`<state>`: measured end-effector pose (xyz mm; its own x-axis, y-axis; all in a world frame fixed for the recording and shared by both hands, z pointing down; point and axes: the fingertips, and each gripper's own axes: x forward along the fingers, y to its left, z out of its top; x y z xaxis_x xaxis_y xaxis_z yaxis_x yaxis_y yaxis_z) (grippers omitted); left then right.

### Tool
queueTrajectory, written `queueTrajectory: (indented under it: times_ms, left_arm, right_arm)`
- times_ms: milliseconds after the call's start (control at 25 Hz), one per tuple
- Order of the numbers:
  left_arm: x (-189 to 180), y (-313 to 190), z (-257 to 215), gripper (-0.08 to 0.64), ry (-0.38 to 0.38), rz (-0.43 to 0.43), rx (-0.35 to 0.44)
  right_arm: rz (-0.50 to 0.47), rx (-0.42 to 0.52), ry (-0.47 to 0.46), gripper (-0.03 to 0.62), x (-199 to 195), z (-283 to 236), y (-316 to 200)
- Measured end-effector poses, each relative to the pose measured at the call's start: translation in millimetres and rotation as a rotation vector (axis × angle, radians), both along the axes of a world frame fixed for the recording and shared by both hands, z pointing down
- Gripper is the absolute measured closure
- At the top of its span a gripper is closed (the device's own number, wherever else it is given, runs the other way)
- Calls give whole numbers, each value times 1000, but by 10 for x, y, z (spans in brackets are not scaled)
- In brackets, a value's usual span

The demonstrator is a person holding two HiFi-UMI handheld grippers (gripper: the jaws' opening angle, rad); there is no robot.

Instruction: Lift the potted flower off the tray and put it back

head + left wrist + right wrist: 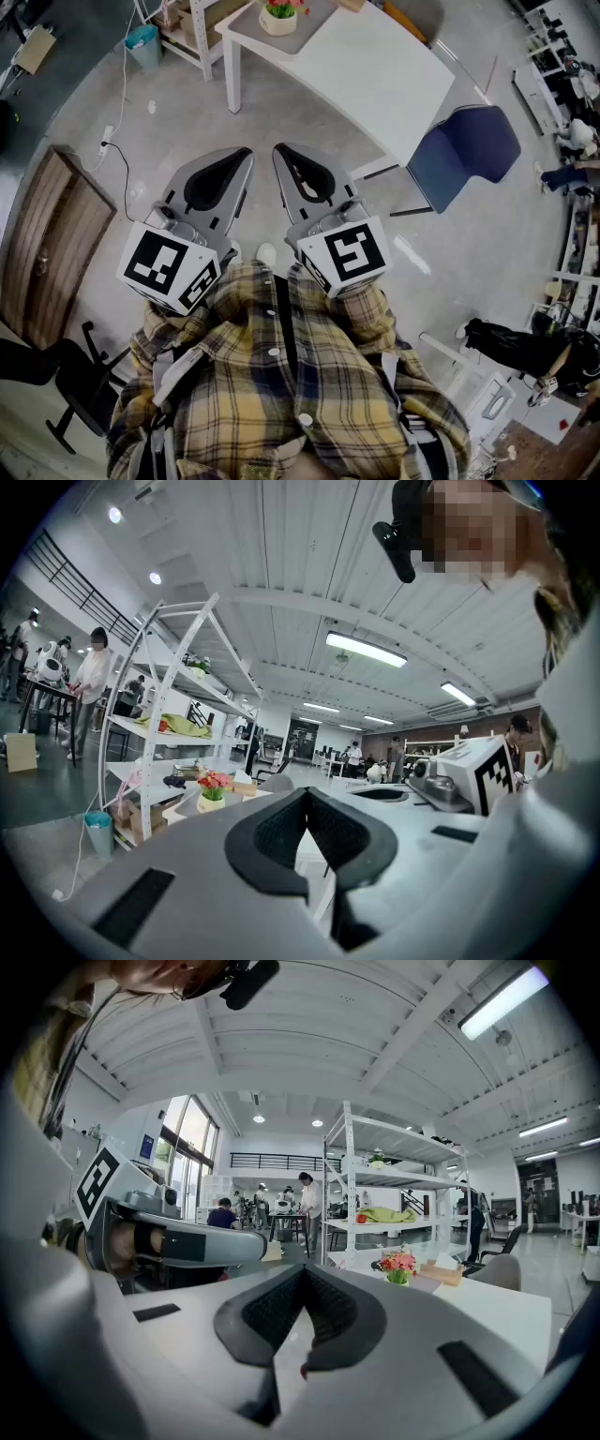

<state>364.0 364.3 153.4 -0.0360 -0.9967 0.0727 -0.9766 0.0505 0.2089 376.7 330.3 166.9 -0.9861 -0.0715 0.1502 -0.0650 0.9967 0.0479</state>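
Observation:
The potted flower [278, 14], pink blooms in a cream pot, stands on a grey tray [309, 28] at the far corner of the white table [375, 66]. Both grippers are held close to the person's chest, well short of the table, side by side and pointing at it. My left gripper [246, 155] is shut with nothing in it, and so is my right gripper [278, 150]. In the left gripper view the flower [213, 789] shows small beyond the closed tips [307, 794]. The right gripper view shows the flower [398, 1267] to the right of its closed tips [303, 1271].
A blue chair [464, 150] stands at the table's near right side. A white shelf rack [178, 714] and a blue bin [142, 39] stand left of the table. A wooden panel [52, 244] and a black office chair [66, 384] are at the left. People stand in the background.

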Motion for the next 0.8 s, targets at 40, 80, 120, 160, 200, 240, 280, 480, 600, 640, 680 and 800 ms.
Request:
queueTrajectory:
  times_ms: [40,80,120,160,200,240,280,480,600,640,680,800]
  left_arm:
    - [20,0,-3,551,-1,1,2]
    - [41,1,-6,551,-1,1,4]
    - [63,0,-8,551,-2,1,5]
    - [87,-2,-11,551,-4,1,5]
    - [111,-6,-15,551,-6,1,5]
    - [135,-14,-18,551,-10,1,5]
    - [160,-24,-20,551,-12,2,5]
    - [294,-73,-14,551,-19,7,6]
    - [373,-82,-6,551,-25,2,8]
    - [400,-79,2,551,-25,0,8]
    - [428,-74,14,551,-24,-2,6]
    - [504,-50,71,551,-20,-10,-4]
  right_arm:
    - [0,1,-2,595,23,-6,6]
    - [-1,1,-4,595,46,-14,11]
    - [-1,3,-7,595,71,-23,15]
    - [-2,5,-10,595,95,-32,16]
    - [-2,8,-13,595,118,-42,12]
    - [-1,11,-15,595,140,-49,4]
    - [2,11,-16,595,162,-51,-9]
    - [6,12,-5,594,265,21,-67]
    - [7,13,-12,594,342,45,-93]
    - [9,11,-15,595,376,49,-101]
    - [12,11,-19,595,412,48,-108]
    - [21,10,-27,595,518,46,-126]
